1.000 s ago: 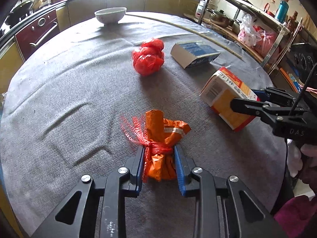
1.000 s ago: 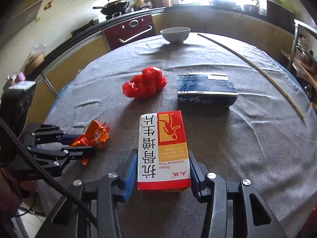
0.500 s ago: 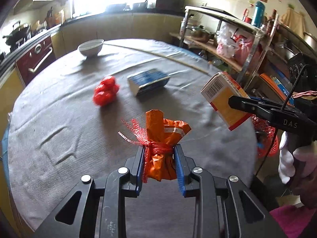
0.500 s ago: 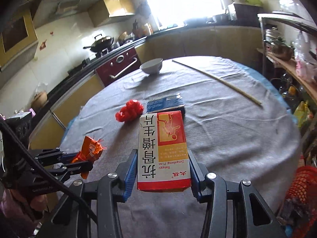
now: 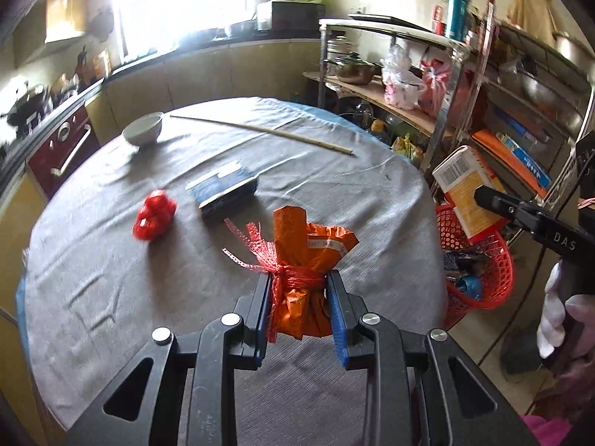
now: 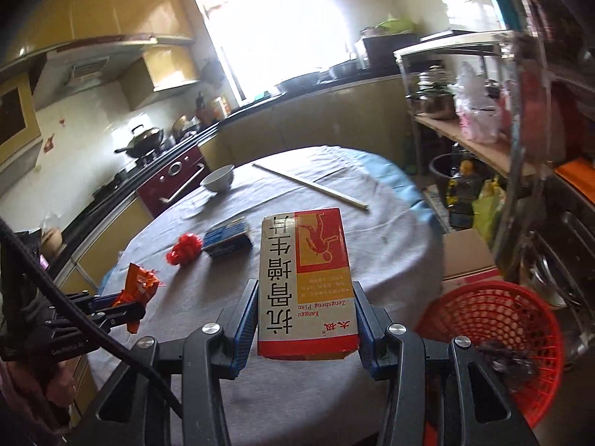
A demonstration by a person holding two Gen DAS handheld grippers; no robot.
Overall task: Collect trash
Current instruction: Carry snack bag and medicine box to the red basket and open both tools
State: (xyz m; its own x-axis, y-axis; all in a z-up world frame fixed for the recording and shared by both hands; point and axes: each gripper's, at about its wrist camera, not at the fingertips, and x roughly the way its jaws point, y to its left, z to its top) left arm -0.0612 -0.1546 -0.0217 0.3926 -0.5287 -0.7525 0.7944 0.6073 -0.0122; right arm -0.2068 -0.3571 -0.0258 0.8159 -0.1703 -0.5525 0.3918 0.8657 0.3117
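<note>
A round table (image 5: 111, 290) with a grey cloth is seen in a kitchen. An orange wrapper (image 5: 303, 260) is squeezed by the left hand-held gripper (image 5: 299, 312); a box (image 6: 305, 286) is squeezed by the right hand-held gripper (image 6: 306, 329). A red basket (image 6: 520, 319) is seen at 3 o'clock.

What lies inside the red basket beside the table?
The red basket holds dark wrappers and a blue scrap; anything beneath them is hidden, and blur hides details.

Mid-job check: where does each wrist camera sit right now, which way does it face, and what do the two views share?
Left wrist: behind the left gripper, above the table, facing the window; it grips the orange wrapper bundle; right gripper shows.
Right wrist: behind the right gripper, gripping the medicine box.
Shared: red basket, bowl, blue box.
</note>
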